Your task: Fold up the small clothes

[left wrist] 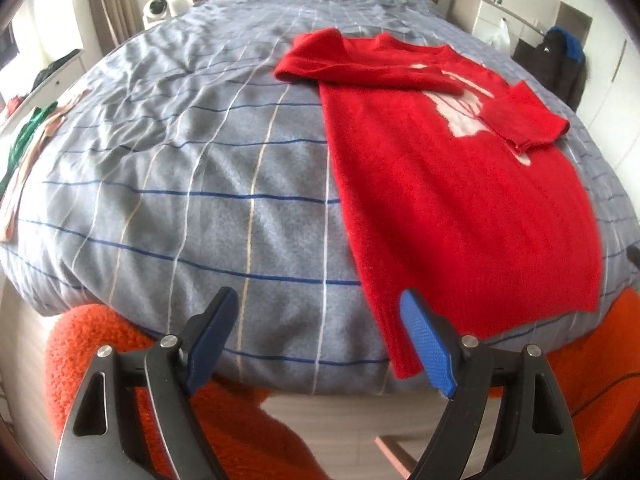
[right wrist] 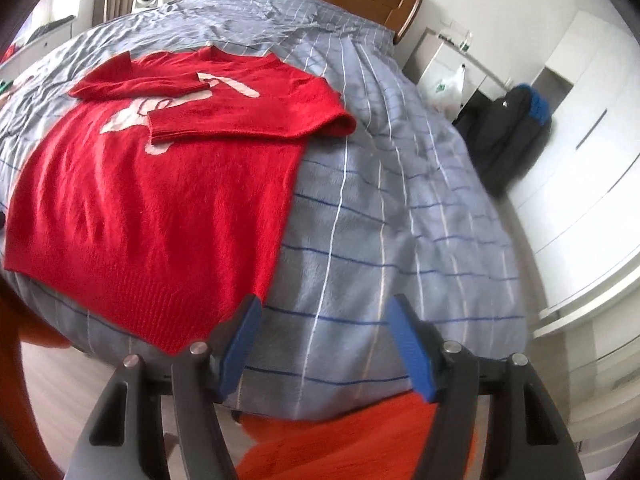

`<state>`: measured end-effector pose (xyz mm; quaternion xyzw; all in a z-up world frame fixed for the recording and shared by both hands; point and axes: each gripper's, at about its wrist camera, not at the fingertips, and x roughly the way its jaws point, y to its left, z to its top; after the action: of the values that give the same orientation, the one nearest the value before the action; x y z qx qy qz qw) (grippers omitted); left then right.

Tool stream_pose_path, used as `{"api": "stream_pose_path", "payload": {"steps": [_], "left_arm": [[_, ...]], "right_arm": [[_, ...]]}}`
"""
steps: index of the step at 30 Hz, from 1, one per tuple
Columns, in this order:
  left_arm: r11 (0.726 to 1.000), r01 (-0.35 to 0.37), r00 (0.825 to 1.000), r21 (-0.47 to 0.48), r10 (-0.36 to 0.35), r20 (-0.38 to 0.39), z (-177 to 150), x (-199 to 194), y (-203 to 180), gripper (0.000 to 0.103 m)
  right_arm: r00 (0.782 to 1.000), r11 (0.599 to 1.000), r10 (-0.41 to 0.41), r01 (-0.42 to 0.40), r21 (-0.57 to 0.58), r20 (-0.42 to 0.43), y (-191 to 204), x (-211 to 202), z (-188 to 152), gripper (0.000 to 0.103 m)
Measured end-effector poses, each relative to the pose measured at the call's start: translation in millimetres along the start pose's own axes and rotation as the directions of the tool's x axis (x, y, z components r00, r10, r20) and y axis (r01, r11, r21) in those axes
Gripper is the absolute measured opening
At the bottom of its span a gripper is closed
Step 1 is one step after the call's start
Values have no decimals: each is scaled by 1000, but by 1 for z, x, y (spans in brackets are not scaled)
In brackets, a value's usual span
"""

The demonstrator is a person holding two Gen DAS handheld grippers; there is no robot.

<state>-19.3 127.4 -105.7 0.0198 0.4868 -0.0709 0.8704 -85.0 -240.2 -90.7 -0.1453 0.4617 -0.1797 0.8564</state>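
A: Where is the red sweater (left wrist: 460,200) lying?

B: It is lying flat on the checked bedcover (left wrist: 180,184), both sleeves folded across its chest.

A: Gripper states?

B: I am holding my left gripper (left wrist: 320,344) wide open, empty, beside the sweater's hem. My right gripper (right wrist: 324,340) is also open, gripping nothing.

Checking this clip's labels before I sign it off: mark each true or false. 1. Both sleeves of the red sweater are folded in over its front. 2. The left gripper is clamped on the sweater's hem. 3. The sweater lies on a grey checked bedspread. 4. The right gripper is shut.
1. True: both sleeves lie across the red sweater.
2. False: the left gripper is open, holding nothing, just off the hem.
3. True: it lies on the grey checked bedspread.
4. False: the right gripper is open and empty.
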Motion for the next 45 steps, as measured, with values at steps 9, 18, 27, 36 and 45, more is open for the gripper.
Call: {"api": "stream_pose_path", "payload": {"steps": [9, 18, 27, 36, 45], "left_arm": [[1000, -17, 1000, 0, 17, 4, 0, 2, 0, 85], [1000, -31, 999, 5, 31, 17, -2, -1, -1, 85], [999, -43, 996, -14, 44, 72, 14, -7, 5, 87], [994, -75, 993, -84, 82, 82, 5, 1, 21, 88], [991, -66, 994, -115, 75, 76, 8, 7, 26, 88]], "right_arm": [[998, 996, -62, 61, -65, -15, 9, 2, -2, 65], [995, 985, -103, 105, -141, 20, 23, -8, 4, 66], [988, 995, 100, -100, -3, 119, -2, -9, 28, 65], [976, 945, 134, -73, -319, 172, 83, -9, 99, 65], [968, 925, 151, -68, -373, 199, 140, -46, 114, 65]]}}
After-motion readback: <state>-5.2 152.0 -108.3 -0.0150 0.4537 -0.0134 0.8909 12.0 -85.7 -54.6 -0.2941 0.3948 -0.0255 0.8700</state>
